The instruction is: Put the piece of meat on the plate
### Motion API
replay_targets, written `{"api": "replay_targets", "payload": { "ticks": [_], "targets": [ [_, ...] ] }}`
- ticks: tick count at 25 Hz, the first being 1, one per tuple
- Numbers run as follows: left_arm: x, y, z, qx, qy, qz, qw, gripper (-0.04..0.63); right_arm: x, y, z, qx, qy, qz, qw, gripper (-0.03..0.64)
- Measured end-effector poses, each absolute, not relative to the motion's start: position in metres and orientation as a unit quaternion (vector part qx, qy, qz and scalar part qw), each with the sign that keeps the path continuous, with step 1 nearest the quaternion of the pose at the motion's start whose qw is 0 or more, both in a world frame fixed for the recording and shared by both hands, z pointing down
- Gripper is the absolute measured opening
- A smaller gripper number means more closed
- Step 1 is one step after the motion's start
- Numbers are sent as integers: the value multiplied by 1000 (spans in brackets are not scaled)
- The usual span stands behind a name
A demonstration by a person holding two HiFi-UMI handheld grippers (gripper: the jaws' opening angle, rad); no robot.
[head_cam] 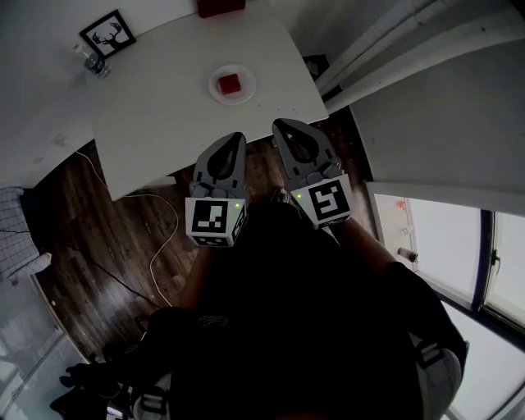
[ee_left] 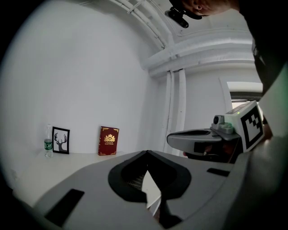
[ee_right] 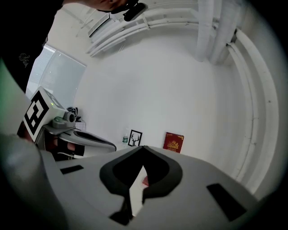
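Here's the plate [head_cam: 251, 89] in the right half of the tabletop [head_cam: 164, 107], set back from the near edge, and the red piece of meat [head_cam: 229, 83] sits right in the middle of it. By the look of things the job is done, nothing left to carry.

Both tools hang off the table on the near side, well apart from the plate. The left gripper [head_cam: 236, 138] has its fingers pressed together with nothing between them; its own view shows only the closed tips. The right gripper [head_cam: 283, 125] is the same: fingers tight together, empty, tips just over the near edge, pointing toward the plate.

Along the far side stand a red book [head_cam: 220, 6], a small framed picture [head_cam: 108, 34] near the left corner, and a bottle [head_cam: 93, 62] beside it, all untouched. What remains, I'd judge, is nothing but standing down.
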State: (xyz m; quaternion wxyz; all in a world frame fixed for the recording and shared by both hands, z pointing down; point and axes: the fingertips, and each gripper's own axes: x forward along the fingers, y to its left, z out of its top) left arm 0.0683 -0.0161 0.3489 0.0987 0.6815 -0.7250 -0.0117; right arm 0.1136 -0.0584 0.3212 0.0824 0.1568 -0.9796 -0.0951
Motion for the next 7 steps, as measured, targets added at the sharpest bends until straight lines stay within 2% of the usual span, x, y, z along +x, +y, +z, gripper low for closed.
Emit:
{"api": "replay_targets", "payload": {
  "ticks": [7],
  "targets": [
    [68, -16, 354, 683, -723, -8, 108, 3, 116, -59, 319, 165, -978, -91, 93, 21]
  ]
}}
